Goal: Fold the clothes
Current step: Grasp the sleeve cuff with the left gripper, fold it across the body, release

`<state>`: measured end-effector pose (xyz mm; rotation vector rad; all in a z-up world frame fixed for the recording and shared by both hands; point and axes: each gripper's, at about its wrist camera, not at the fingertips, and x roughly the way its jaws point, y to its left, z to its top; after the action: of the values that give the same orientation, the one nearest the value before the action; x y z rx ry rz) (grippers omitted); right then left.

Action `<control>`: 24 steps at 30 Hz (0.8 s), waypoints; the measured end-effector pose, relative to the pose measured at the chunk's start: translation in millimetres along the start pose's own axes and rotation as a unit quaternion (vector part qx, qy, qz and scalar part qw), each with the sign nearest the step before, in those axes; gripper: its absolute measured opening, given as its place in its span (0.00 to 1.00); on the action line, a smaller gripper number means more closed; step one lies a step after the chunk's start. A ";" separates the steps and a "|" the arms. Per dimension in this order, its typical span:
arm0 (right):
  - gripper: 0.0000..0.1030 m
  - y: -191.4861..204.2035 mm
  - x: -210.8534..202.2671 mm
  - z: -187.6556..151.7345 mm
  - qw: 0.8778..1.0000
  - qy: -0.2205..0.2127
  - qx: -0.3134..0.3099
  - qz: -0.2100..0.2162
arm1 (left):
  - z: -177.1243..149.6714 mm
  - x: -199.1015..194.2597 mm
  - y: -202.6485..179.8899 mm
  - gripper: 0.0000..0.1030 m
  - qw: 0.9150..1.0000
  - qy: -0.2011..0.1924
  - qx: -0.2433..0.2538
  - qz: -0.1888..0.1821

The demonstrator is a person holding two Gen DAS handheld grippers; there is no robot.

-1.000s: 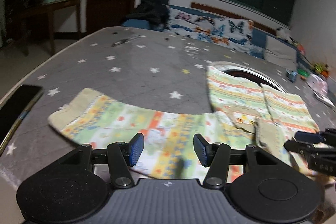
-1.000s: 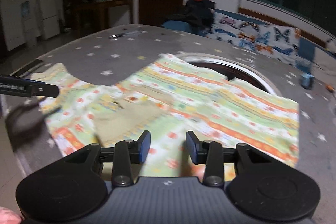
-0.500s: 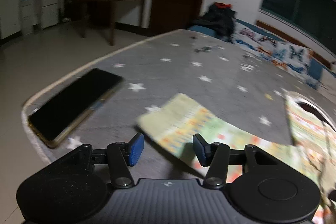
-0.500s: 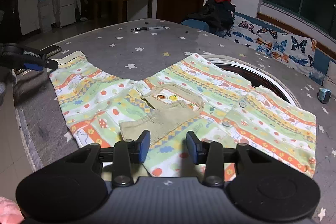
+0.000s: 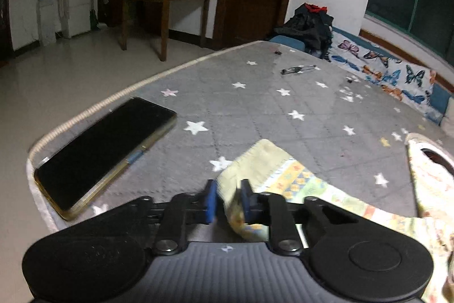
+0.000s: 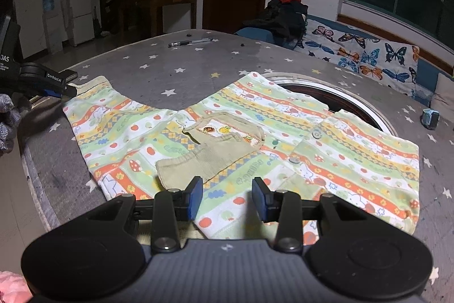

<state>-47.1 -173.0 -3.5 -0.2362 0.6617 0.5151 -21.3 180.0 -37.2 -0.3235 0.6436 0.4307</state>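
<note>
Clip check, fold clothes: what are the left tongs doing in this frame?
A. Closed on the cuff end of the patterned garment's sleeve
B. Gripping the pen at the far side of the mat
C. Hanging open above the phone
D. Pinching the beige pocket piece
A: the left tongs have their blue pads closed on the cuff of the patterned garment, whose sleeve end bunches between them; the right tongs are open.

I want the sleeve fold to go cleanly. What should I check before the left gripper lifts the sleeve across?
1. Left gripper shut on the sleeve cuff: ok.
2. Right gripper open, holding nothing: ok.
3. Shirt lying flat on the table: ok.
4. Beige folded piece lying on the shirt front, in the fold's way: not ok.
5. Phone apart from the sleeve: ok.
6. Grip depth on the cuff: cannot tell.
</note>
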 end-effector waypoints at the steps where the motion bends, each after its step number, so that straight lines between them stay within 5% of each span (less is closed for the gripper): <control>1: 0.37 -0.7 -0.8 -0.3 1.000 0.000 0.002 -0.001 | -0.3 -1.9 -2.2 0.11 1.000 0.000 -0.001 -0.006; 11: 0.37 -7.6 -6.1 -2.0 1.000 -0.005 0.023 -0.005 | 3.9 -44.9 -45.9 0.10 0.989 0.002 0.005 -0.147; 19: 0.37 -19.3 -11.8 -2.8 0.999 -0.009 0.050 -0.008 | -10.2 -70.1 -106.4 0.10 0.961 0.035 0.060 -0.269; 24: 0.37 -35.4 -18.5 -5.6 0.996 -0.013 0.084 -0.016 | -23.2 -76.3 -138.4 0.10 0.944 0.054 0.090 -0.312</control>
<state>-43.9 -212.1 5.6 -0.0812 0.6719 0.4288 -21.4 29.2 15.4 -0.3582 0.6444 -0.2559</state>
